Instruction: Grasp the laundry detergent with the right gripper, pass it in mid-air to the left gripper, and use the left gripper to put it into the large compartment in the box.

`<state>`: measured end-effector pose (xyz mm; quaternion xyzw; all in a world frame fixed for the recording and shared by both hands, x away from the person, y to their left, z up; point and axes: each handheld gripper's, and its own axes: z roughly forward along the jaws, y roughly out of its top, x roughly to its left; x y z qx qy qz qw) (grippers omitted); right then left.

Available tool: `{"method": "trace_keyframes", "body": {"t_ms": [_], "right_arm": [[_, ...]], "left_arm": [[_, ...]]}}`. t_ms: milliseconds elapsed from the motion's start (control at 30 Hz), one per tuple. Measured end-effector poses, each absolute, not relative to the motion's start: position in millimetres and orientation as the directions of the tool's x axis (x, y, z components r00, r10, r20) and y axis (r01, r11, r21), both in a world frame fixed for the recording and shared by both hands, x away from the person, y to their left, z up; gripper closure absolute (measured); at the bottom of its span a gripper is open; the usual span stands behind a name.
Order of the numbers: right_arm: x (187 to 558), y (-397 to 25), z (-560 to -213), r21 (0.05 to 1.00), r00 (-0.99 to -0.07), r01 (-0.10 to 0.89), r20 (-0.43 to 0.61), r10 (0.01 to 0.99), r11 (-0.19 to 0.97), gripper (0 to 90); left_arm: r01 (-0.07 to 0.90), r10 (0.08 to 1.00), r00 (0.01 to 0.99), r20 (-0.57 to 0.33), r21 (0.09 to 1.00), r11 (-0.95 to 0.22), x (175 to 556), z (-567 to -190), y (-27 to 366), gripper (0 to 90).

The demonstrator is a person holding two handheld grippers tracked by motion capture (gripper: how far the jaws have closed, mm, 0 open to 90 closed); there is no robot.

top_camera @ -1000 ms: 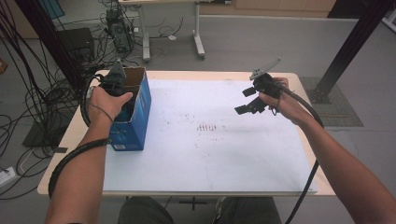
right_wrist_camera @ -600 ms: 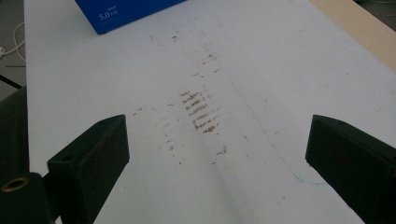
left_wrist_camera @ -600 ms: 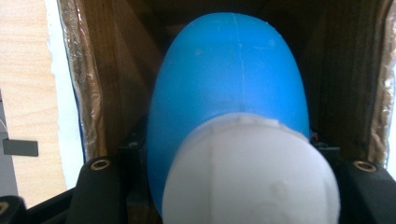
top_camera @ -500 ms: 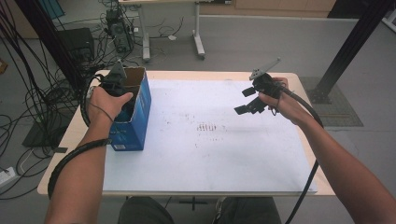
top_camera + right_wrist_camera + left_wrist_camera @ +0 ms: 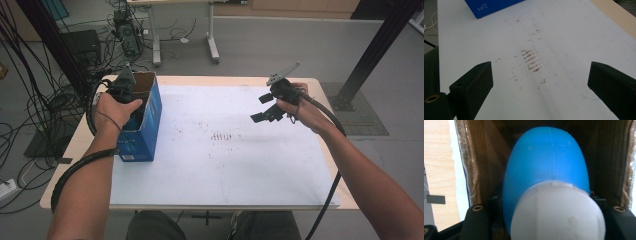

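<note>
Clamping the blue-and-white bottle (image 5: 546, 182) squarely, the left hand-held gripper (image 5: 131, 102) is best kept centred in the box (image 5: 145, 132) while the right hand-held gripper (image 5: 266, 107) is held wide.

Blue-and-white bottle (image 5: 546, 182) blurred, its white cap cut off at the frame's bottom edge.

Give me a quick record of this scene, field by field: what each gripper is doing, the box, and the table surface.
left gripper: inside the box, shut on a blue bottle with a white cap
right gripper: open, empty, held above the sheet
box: blue, open top, upright at the table's left
sheet: white, brown smudges mid-table
</note>
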<state>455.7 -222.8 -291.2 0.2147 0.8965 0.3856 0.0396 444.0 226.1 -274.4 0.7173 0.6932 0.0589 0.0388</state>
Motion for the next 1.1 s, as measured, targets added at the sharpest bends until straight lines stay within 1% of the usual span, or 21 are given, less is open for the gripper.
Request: {"method": "trace_keyframes", "body": {"t_ms": [433, 733, 1100], "right_arm": [[455, -221, -290, 0.712, -0.906, 0.349, 0.090, 0.413, 0.610, 6.2], [455, -222, -288, 0.715, -0.905, 0.347, 0.087, 0.415, 0.607, 6.2], [456, -220, -289, 0.717, -0.903, 0.351, 0.090, 0.419, 0.603, 6.2]], "left_arm": [[0.987, 0.999, 0.036, 0.040, 0.156, -0.042, 442, -265, 225, 29.7], [0.983, 0.994, 0.055, 0.093, 0.171, -0.070, 441, -253, 221, 28.3], [0.978, 0.993, 0.062, 0.101, 0.194, -0.081, 437, -239, 218, 27.9]]}}
